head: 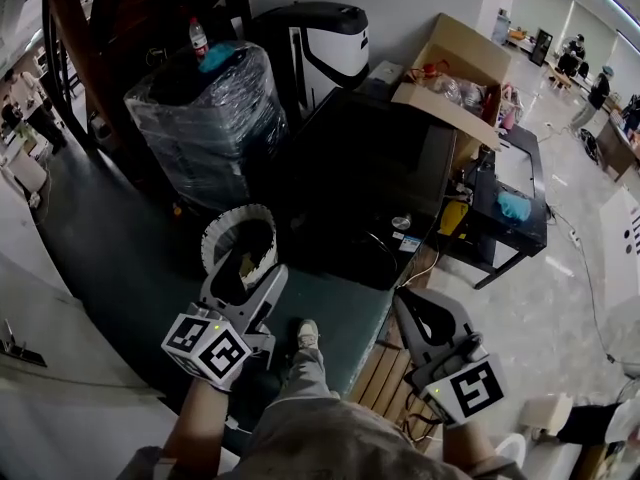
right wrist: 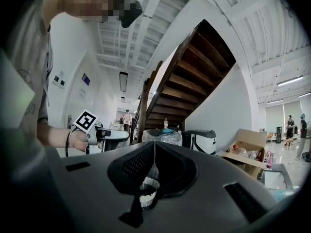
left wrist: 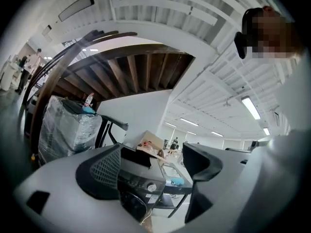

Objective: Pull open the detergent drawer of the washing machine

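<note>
The black front-loading washing machine (head: 370, 178) stands ahead of me; in the left gripper view the washing machine (left wrist: 138, 191) shows between the jaws, far off, with a pale knob (left wrist: 152, 187) on its panel. The detergent drawer on that panel is too small and dark to make out. My left gripper (head: 250, 266) is held level, open and empty, well short of the machine; in its own view the left gripper (left wrist: 153, 154) has its jaws wide apart. My right gripper (head: 407, 298) is shut on nothing, and in its own view the right gripper (right wrist: 154, 147) has its tips touching.
A white ribbed basket (head: 240, 236) stands on the floor just beyond the left gripper. A plastic-wrapped load (head: 205, 118) and a black-and-white appliance (head: 325, 43) stand behind. An open cardboard box (head: 455, 78) rests on the machine's far right; a low black cart (head: 515, 203) is to the right.
</note>
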A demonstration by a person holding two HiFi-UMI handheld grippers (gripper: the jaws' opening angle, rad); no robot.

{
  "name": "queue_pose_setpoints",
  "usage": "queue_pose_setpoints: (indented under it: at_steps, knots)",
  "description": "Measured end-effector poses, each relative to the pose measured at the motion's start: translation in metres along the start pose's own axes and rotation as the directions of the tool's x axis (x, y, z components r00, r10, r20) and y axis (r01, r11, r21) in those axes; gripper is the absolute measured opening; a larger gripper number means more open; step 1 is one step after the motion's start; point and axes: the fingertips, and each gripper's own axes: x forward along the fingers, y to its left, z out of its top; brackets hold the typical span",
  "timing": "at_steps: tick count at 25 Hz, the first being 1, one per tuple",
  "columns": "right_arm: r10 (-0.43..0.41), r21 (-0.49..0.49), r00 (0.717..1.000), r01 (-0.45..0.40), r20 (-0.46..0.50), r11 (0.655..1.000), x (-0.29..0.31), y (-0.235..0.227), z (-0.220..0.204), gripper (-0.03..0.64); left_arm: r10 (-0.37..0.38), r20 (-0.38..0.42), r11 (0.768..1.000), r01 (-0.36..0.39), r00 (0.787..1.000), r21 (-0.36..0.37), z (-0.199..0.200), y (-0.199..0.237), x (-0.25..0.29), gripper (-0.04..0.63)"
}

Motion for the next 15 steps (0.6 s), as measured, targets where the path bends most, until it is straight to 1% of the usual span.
queue_pose_setpoints:
  at_steps: [2, 6, 11, 13, 15]
  knots:
    - [-0.004, 0.013, 1.0, 0.004, 0.0, 1.0, 0.015, -0.005, -0.001, 0.034, 0.003, 0.007, 0.999, -0.003, 1.0, -0.046, 0.0, 0.014, 0.009, 0.396]
    - [0.005, 0.017, 1.0, -0.005, -0.03, 1.0, 0.048, -0.015, -0.01, 0.034, 0.014, -0.009, 0.991, -0.015, 1.0, -0.134, -0.006, 0.05, 0.03, 0.397]
    - [0.02, 0.026, 0.998, -0.019, -0.066, 0.999, 0.093, -0.031, -0.019, 0.034, -0.001, -0.022, 0.965, -0.005, 1.0, -0.263, -0.014, 0.089, 0.068, 0.397]
    - [0.024, 0.034, 0.996, -0.021, -0.085, 0.999, 0.113, -0.037, -0.023, 0.034, -0.01, -0.04, 0.956, -0.003, 0.999, -0.292, -0.019, 0.105, 0.085, 0.396]
    - [0.028, 0.029, 0.995, -0.025, -0.101, 0.999, 0.134, -0.044, -0.026, 0.034, -0.02, -0.059, 0.953, 0.001, 0.998, -0.304, -0.024, 0.12, 0.103, 0.397]
